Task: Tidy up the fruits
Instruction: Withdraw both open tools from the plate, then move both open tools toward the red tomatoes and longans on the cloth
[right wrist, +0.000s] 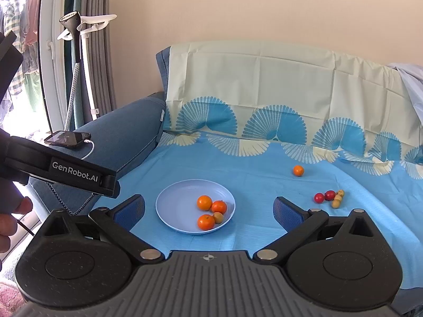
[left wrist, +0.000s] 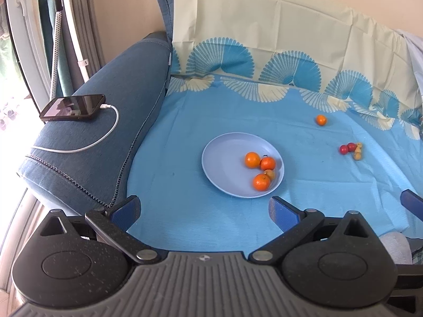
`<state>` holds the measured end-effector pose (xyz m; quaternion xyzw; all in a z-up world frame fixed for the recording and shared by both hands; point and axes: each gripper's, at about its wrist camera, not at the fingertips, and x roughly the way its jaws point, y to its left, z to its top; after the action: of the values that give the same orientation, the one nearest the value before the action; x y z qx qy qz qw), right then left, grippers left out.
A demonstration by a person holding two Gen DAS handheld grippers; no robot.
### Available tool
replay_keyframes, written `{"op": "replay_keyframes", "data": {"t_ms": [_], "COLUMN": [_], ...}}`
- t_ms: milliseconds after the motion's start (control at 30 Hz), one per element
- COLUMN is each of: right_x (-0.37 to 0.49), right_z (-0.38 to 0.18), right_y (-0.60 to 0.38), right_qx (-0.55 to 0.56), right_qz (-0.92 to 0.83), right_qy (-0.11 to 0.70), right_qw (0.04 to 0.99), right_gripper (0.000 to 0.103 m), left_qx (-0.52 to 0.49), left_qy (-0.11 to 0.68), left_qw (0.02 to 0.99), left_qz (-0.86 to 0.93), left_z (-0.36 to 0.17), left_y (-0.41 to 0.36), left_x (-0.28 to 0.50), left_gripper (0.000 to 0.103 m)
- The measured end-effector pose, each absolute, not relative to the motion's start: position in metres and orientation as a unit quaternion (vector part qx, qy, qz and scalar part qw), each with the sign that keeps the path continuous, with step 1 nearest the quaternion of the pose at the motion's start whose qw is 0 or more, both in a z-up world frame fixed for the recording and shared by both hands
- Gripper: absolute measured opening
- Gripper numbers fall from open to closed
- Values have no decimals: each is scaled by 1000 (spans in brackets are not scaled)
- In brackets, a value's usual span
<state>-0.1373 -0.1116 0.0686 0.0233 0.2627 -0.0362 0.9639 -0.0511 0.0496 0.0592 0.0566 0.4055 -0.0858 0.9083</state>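
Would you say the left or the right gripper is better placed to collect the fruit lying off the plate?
Right, probably. The lone orange and red and yellow fruits lie right of the plate, on the right gripper's side. Both grippers' jaws are open and empty.

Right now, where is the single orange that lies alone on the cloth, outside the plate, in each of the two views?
Left wrist view: the lone orange is right of centre, upper half, beyond the plate.
Right wrist view: the lone orange is right of centre, about mid-height, beyond the plate.
Shared landmark: the two red fruits lie nearer the camera and to its right.
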Motion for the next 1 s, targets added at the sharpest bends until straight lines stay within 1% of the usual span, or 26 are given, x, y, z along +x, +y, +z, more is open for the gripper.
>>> {"op": "replay_keyframes", "data": {"t_ms": [200,467,1000], "right_x": [-134,-128,-96], "right_z": [68,60,28], "right_y": [-115,-127,-175], "right_qx": [29,42,103], "right_qz": [-45,-62,-86], "right_qy": [268,280,315], "right_qw": [962,957,940], "right_gripper": [102,102,102], "left_qx": [75,71,109], "left_qy": [412,439,467], "left_qw": [904,890,872], "left_qz": [-85,-98,-96], "left_z": [54,42,21], "left_y": [45,31,-15], "left_x": [-47,-32,9], "left_gripper": [103,103,103]}}
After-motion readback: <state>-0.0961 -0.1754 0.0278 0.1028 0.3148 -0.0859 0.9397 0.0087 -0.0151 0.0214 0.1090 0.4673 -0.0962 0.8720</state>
